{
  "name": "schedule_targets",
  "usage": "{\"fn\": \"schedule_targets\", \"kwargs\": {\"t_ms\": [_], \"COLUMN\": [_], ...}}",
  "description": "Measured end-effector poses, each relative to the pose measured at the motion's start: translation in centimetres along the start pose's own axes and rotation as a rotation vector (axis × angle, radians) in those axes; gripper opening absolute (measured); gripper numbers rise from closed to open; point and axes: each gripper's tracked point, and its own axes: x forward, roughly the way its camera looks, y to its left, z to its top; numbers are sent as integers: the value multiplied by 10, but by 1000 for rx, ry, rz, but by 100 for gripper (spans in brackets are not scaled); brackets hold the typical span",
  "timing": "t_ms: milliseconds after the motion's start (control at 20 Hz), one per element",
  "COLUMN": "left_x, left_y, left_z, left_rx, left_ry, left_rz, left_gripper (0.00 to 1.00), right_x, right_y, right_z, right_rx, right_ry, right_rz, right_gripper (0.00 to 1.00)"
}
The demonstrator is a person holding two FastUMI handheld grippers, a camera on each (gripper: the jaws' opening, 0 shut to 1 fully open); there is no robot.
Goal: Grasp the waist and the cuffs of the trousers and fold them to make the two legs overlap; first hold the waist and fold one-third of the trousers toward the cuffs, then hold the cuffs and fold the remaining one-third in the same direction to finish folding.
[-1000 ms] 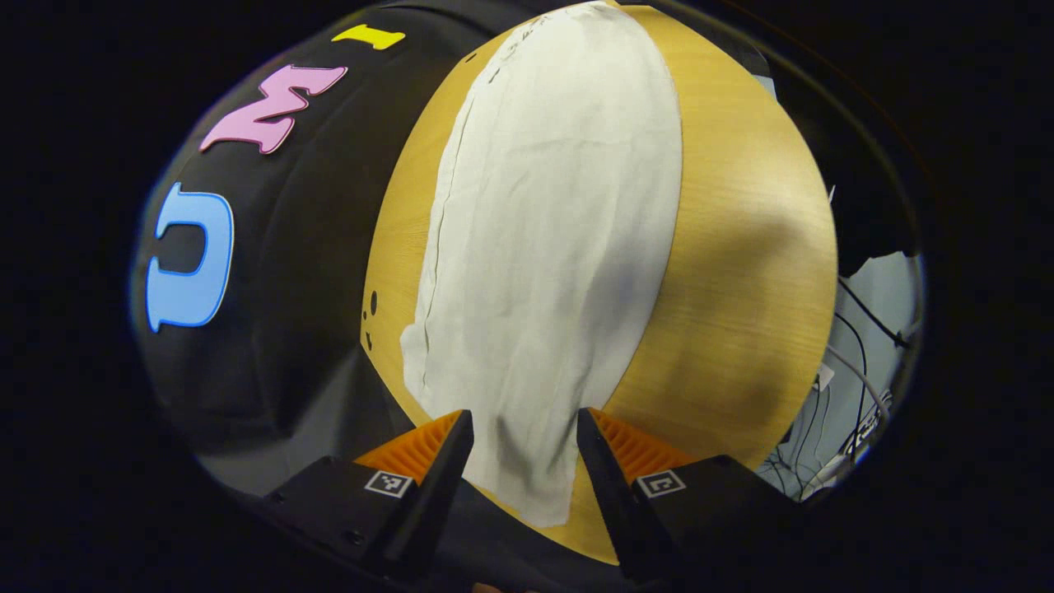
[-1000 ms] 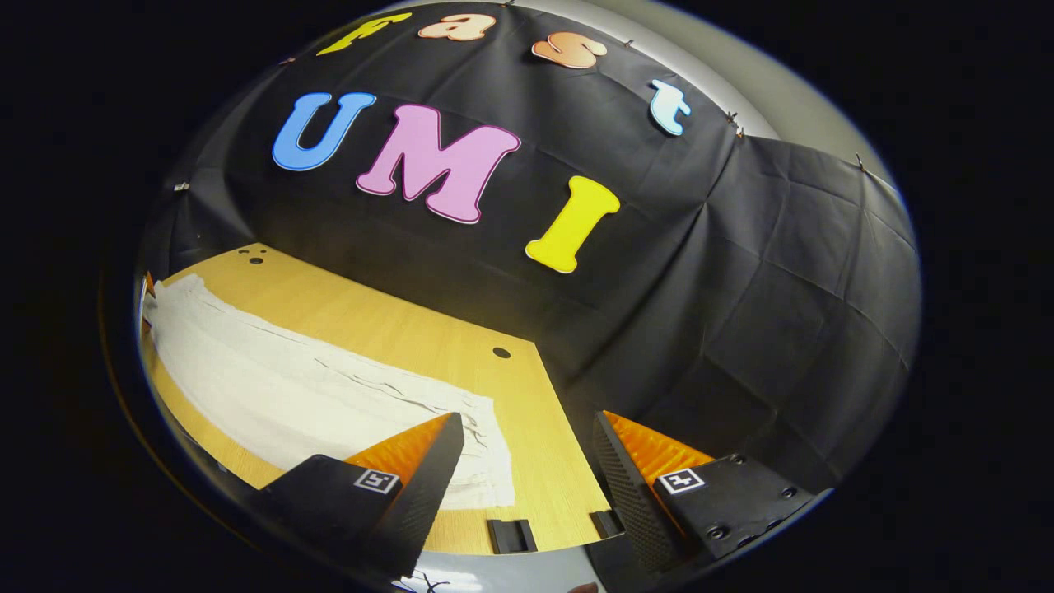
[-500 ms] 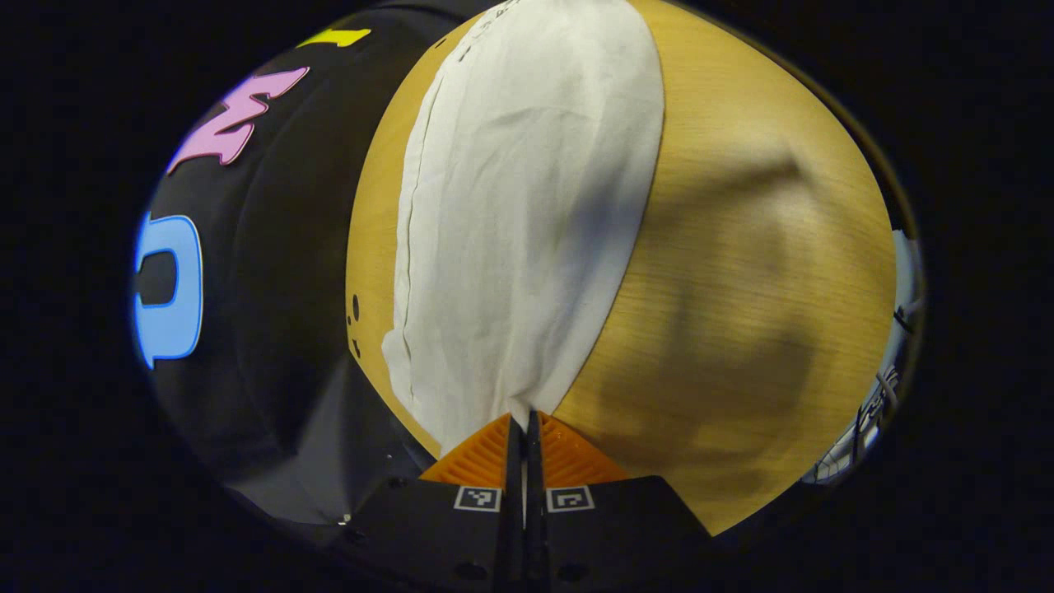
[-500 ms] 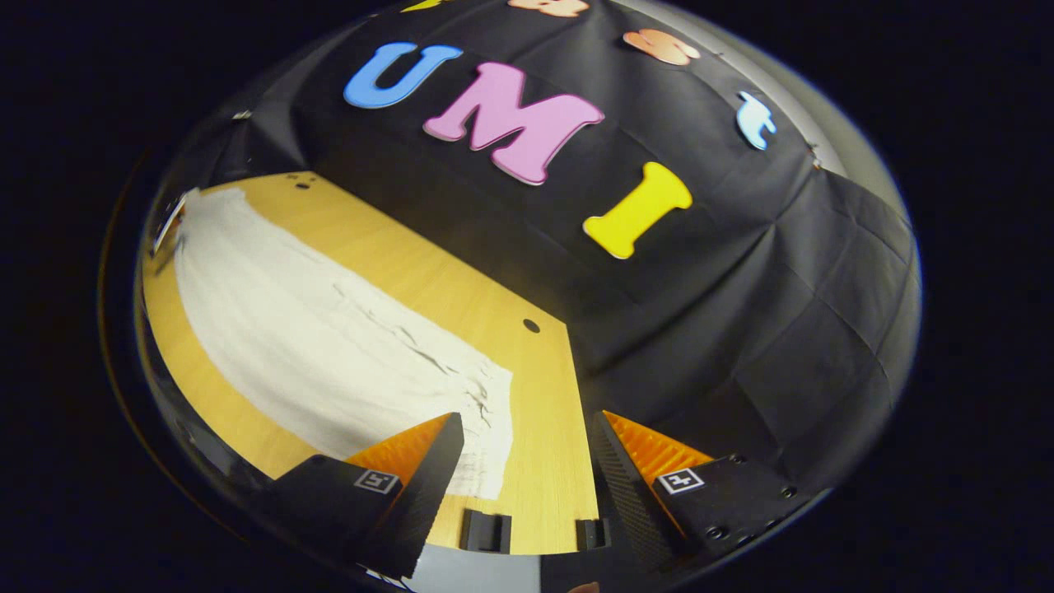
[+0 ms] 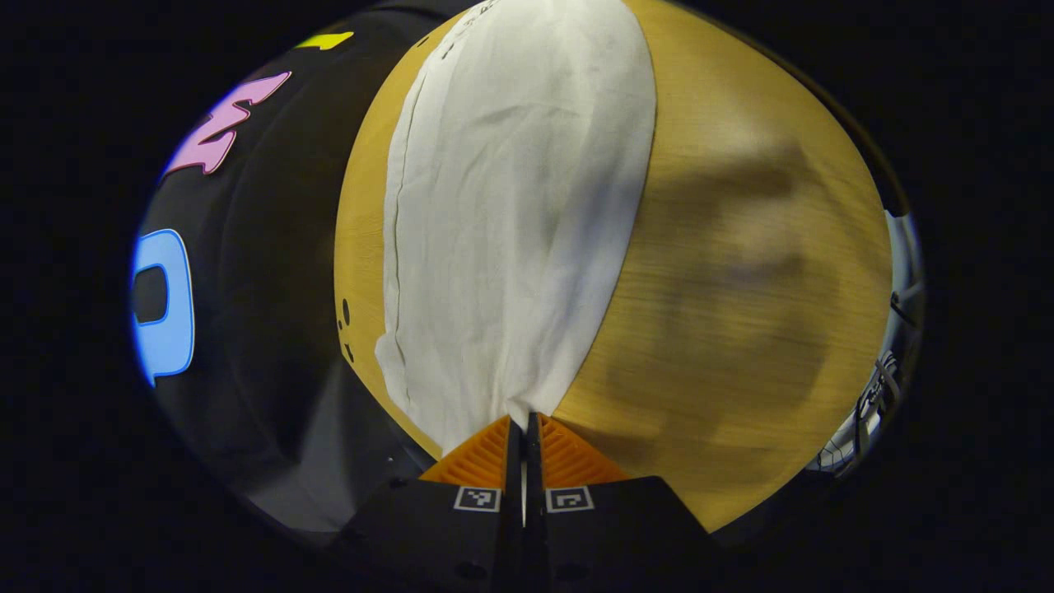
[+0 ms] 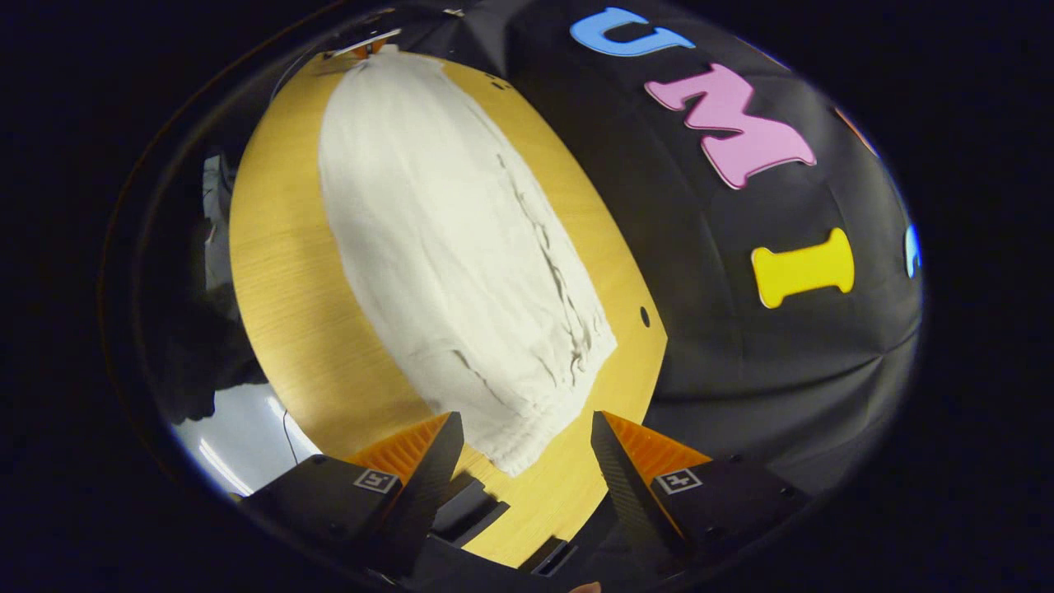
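In the left gripper view, the left gripper (image 5: 524, 428) is pinched tight on the near end of the white trousers (image 5: 510, 214), which lie flat along the wooden table (image 5: 741, 272). In the right gripper view, the right gripper (image 6: 523, 445) hangs wide open just over the trousers' other end (image 6: 461, 263), so I'd say we're at the first grab, and it needs to drop and clamp next.

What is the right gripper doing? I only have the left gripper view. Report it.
Observer: The right gripper is open, fingers well apart.
Operator: Tell me where the trousers sit against it.
Observer: A corner of the trousers, at their gathered end, lies on the table just ahead of the gap between its fingers, ungripped.
Operator: Describe that end.
Observer: Dark creases run along its wall-side edge.
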Motion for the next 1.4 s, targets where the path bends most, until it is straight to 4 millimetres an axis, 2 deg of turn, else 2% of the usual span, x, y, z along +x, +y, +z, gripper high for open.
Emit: {"fn": "schedule_targets", "kwargs": {"t_ms": [300,400,450,550,600,650,700,800,850,950,1050,1150,1400], "left_x": [1,1,1,0,1,1,0,1,1,0,-2,-6,-35], "left_y": [-1,-1,-1,-1,-1,-1,-1,-1,-2,-3,-3,-2,-11], "left_z": [0,1,2,2,1,1,1,0,0,2,3,6,-4], "left_rx": [1,5,10,27,32,28,16,-31,-54,-71,-83,-110,-236], "left_ry": [9,16,17,20,24,31,32,31,33,42,43,38,10], "left_rz": [-3,-3,-1,2,6,9,10,9,6,-4,-3,29,10], "left_gripper": [6,6,6,6,6,6,6,6,6,6,6,6,6], "right_x": [18,27,31,45,51,59,66,74,68,73,68,65,45], "right_y": [16,18,16,14,16,11,14,19,19,21,21,16,4], "right_z": [-10,-8,-4,0,0,4,3,-5,1,-6,-8,-3,4], "right_rx": [-106,-161,-196,-252,-267,-285,-289,-311,-331,-288,-210,-184,-148], "right_ry": [1,-12,-29,-40,-36,-40,-37,11,13,32,55,49,26], "right_rz": [91,104,97,101,108,89,100,114,127,155,195,189,156], "right_gripper": [96,96,93,91,86,73,71,31,11,7,5,5,5]}}
